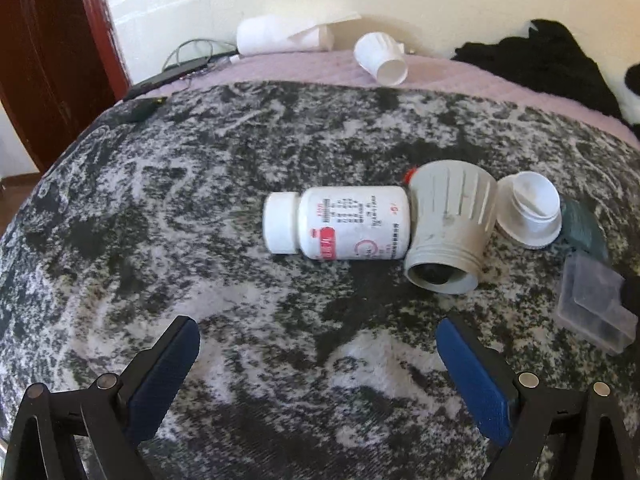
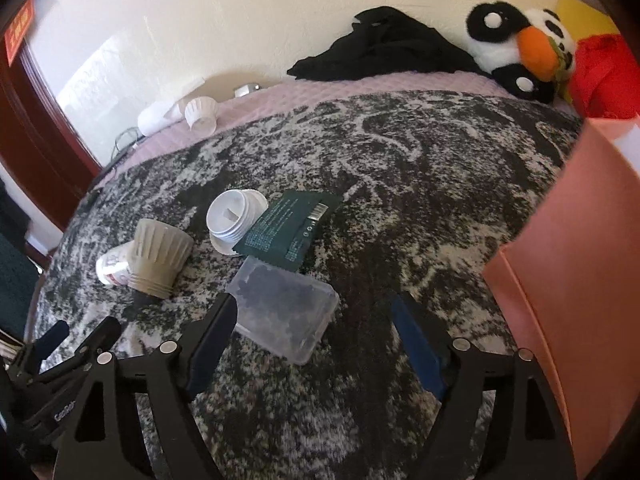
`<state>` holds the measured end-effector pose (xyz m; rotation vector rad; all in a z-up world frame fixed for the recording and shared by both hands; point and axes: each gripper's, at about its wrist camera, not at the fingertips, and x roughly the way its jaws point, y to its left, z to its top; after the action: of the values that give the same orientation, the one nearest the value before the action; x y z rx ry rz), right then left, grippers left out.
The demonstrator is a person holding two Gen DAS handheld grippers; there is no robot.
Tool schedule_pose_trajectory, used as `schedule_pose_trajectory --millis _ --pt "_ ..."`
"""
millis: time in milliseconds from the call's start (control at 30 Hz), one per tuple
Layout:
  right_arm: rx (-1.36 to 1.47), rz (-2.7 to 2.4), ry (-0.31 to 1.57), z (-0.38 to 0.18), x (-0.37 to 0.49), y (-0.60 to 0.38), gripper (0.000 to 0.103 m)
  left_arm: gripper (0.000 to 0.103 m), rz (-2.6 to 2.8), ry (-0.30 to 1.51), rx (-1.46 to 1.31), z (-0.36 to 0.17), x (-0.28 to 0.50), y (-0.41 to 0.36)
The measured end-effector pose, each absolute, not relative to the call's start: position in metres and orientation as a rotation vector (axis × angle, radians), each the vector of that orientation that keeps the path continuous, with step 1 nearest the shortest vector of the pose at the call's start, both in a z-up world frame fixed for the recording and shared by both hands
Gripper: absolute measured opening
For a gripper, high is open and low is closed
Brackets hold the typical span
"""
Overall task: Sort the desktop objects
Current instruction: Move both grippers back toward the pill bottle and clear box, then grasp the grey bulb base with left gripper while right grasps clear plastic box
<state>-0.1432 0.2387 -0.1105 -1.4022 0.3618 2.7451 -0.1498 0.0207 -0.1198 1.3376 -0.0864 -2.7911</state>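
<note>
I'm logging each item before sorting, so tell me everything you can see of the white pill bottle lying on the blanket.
The white pill bottle looks like smooth plastic, with a white screw cap on. It lies on its side on the mottled grey blanket, cap toward the left of the left wrist view. Its label carries red and dark print, too small to read. Its base touches the grey ribbed cup lying beside it.

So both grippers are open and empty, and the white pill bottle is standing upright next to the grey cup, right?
Not quite. The white pill bottle is lying on its side, not upright, as the left wrist view shows. The rest holds: it lies against the grey cup, and the left gripper and right gripper are open and empty.
</note>
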Motion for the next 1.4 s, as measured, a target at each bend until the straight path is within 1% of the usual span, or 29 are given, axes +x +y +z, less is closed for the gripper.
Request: schedule_pose_trajectory --millis 133,200,233,267,400,500,533,567,633,667,700,733,800,833,867,900,933,1000,1067,1100,1133,1200,1267,1300,1333,1367,1400 --pt "-1.428 2.768 0.243 -0.126 -0.158 0.224 0.085 0.099 -2.798 -0.211 1.317 -0.122 -0.148 0.032" --pt "-1.416 2.808 0.213 -0.130 -0.159 0.217 0.085 0.099 -2.806 -0.224 1.302 -0.119 -0.145 0.032" --pt "-1.420 2.824 0.198 -0.130 -0.159 0.214 0.083 0.099 -2.812 -0.211 1.300 -0.117 -0.144 0.031" --pt "-1.424 2.839 0.183 -0.130 -0.159 0.210 0.077 0.099 -2.816 -0.198 1.299 -0.116 -0.144 0.029" --pt "-1.485 2.874 0.127 -0.127 -0.154 0.200 0.073 0.099 -2.834 -0.134 1.308 -0.111 -0.142 0.023" --pt "-1.628 2.863 0.131 -0.133 -0.148 0.196 0.068 0.099 -2.867 -0.068 1.335 -0.110 -0.141 0.020" --pt "-1.709 2.854 0.109 -0.139 -0.146 0.191 0.063 0.099 -2.877 -0.048 1.342 -0.110 -0.141 0.020" --pt "-1.711 2.863 0.031 -0.141 -0.142 0.184 0.064 0.099 -2.885 -0.031 1.346 -0.109 -0.141 0.021" --pt "-1.625 2.887 -0.176 -0.143 -0.131 0.166 0.067 0.099 -2.902 -0.005 1.352 -0.108 -0.143 0.024" --pt "-1.603 2.886 -0.198 -0.143 -0.131 0.163 0.067 0.099 -2.913 -0.009 1.354 -0.107 -0.148 0.028" --pt "-1.592 2.887 -0.182 -0.143 -0.131 0.163 0.067 0.099 -2.925 -0.013 1.356 -0.105 -0.153 0.033" --pt "-1.590 2.885 -0.127 -0.143 -0.134 0.165 0.068 0.099 -2.936 -0.018 1.358 -0.103 -0.158 0.037" --pt "-1.591 2.875 0.038 -0.144 -0.140 0.176 0.074 0.098 -2.959 -0.026 1.362 -0.099 -0.168 0.046" --pt "-1.595 2.875 0.096 -0.144 -0.142 0.179 0.079 0.097 -2.970 -0.030 1.364 -0.097 -0.173 0.051" --pt "-1.600 2.879 0.134 -0.145 -0.143 0.181 0.082 0.093 -2.982 -0.034 1.365 -0.096 -0.178 0.055" --pt "-1.603 2.881 0.143 -0.145 -0.144 0.181 0.083 0.087 -2.993 -0.039 1.367 -0.094 -0.183 0.059" --pt "-1.605 2.881 0.146 -0.145 -0.145 0.181 0.083 0.085 -3.005 -0.043 1.369 -0.092 -0.188 0.064" --pt "-1.612 2.879 0.163 -0.144 -0.149 0.182 0.085 0.085 -3.012 -0.044 1.389 -0.092 -0.199 0.072" --pt "-1.611 2.870 0.141 -0.144 -0.149 0.179 0.085 0.085 -2.967 -0.020 1.464 -0.105 -0.211 0.076" --pt "-1.609 2.865 0.126 -0.145 -0.149 0.177 0.085 0.085 -2.957 -0.025 1.466 -0.111 -0.217 0.080" --pt "-1.605 2.857 0.117 -0.145 -0.149 0.176 0.085 0.085 -2.960 -0.073 1.423 -0.115 -0.220 0.086" --pt "-1.593 2.837 0.110 -0.145 -0.149 0.175 0.079 0.084 -2.957 -0.157 1.397 -0.118 -0.223 0.099" --pt "-1.578 2.828 0.130 -0.143 -0.149 0.179 0.068 0.081 -2.954 -0.222 1.365 -0.122 -0.227 0.109" --pt "-1.574 2.828 0.128 -0.143 -0.149 0.181 0.066 0.075 -2.942 -0.281 1.340 -0.124 -0.227 0.113" --pt "-1.570 2.833 0.139 -0.143 -0.148 0.184 0.060 0.069 -2.935 -0.316 1.330 -0.125 -0.228 0.114" --pt "-1.567 2.839 0.160 -0.142 -0.147 0.187 0.057 0.060 -2.935 -0.324 1.337 -0.125 -0.228 0.111" --pt "-1.563 2.845 0.181 -0.141 -0.146 0.190 0.057 0.059 -2.936 -0.333 1.344 -0.124 -0.228 0.108"
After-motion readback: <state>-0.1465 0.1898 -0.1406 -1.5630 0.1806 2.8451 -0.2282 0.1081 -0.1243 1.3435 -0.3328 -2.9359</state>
